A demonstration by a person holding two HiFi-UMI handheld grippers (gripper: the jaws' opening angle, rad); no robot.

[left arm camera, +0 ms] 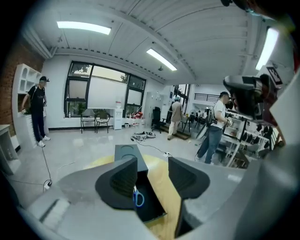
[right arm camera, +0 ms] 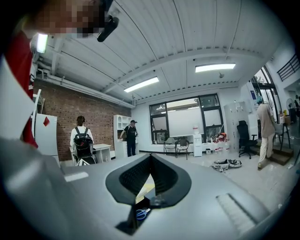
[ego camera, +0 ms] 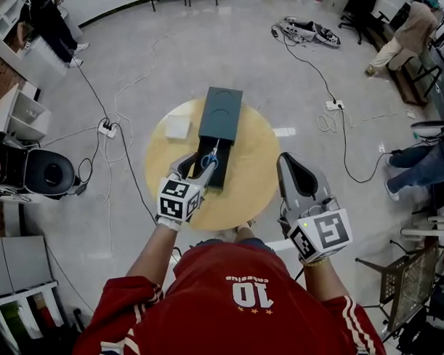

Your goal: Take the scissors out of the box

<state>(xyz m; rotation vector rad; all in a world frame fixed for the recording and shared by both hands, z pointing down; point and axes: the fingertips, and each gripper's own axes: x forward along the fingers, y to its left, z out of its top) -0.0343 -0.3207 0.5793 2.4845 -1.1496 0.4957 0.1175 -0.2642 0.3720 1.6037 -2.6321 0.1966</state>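
Note:
A dark box (ego camera: 221,113) lies on the round wooden table (ego camera: 259,164), its open tray (ego camera: 220,174) towards me. The blue-handled scissors (ego camera: 210,160) lie inside the tray. My left gripper (ego camera: 198,167) hangs over the tray's near left end with its jaws wide apart and nothing between them. In the left gripper view the scissors (left arm camera: 138,198) show low between the pads, just beyond that gripper (left arm camera: 152,176). My right gripper (ego camera: 293,163) stays over the table's right edge, jaws together and empty. The right gripper view looks past its own closed jaws (right arm camera: 151,161) to the scissors (right arm camera: 142,213).
A small white box (ego camera: 178,127) sits on the table left of the dark box. Cables and power strips (ego camera: 108,130) run over the floor around the table. A black round device (ego camera: 51,172) stands at the left, and people stand at the room's edges.

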